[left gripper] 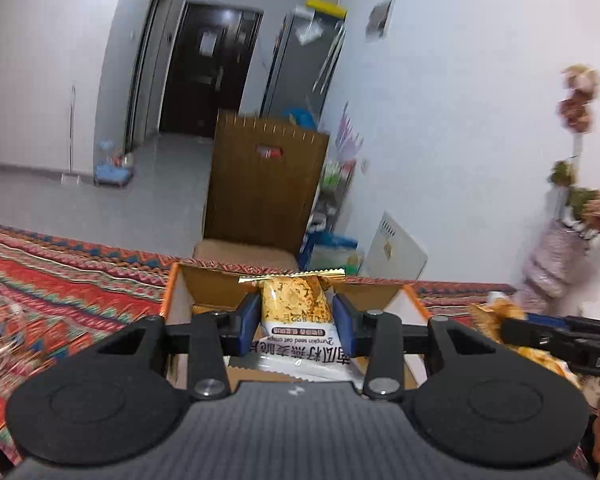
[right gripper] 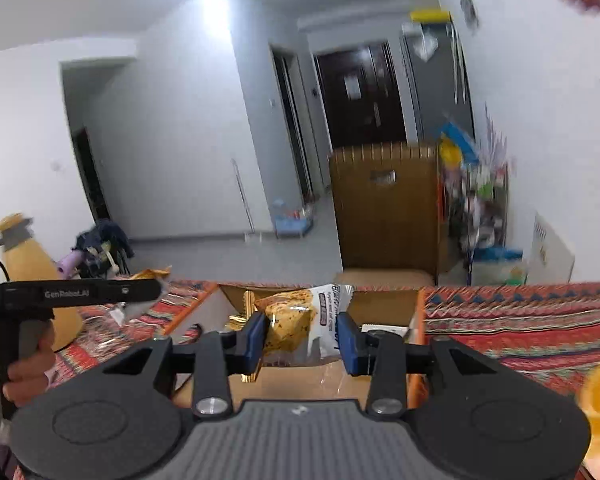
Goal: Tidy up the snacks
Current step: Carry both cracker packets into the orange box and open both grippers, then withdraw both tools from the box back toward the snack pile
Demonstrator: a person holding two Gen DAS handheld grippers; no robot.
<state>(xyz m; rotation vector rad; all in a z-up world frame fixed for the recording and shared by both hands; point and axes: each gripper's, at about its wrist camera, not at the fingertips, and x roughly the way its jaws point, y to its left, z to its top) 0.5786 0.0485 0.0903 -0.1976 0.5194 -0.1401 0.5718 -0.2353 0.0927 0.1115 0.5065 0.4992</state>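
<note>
A brown chair (left gripper: 266, 184) is standing beyond the desk (left gripper: 60, 280). Both tongs, left (left gripper: 296, 322) and right (right gripper: 302, 338), are each grasping 1 snack packet (left gripper: 296, 304) over the open box (left gripper: 216, 284).

A white-and-gold crisp packet (left gripper: 296, 312) stands upright, label upside down, clamped between the left gripper (left gripper: 296, 320) pads; a second packet (right gripper: 300, 320) sits tilted between the right gripper (right gripper: 302, 338) pads; an open cardboard box (left gripper: 220, 284) lies just below and ahead of both.

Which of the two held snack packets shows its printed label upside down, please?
The packet in the left tongs: its label reads upside down. The right tongs' packet is turned sideways instead.
</note>
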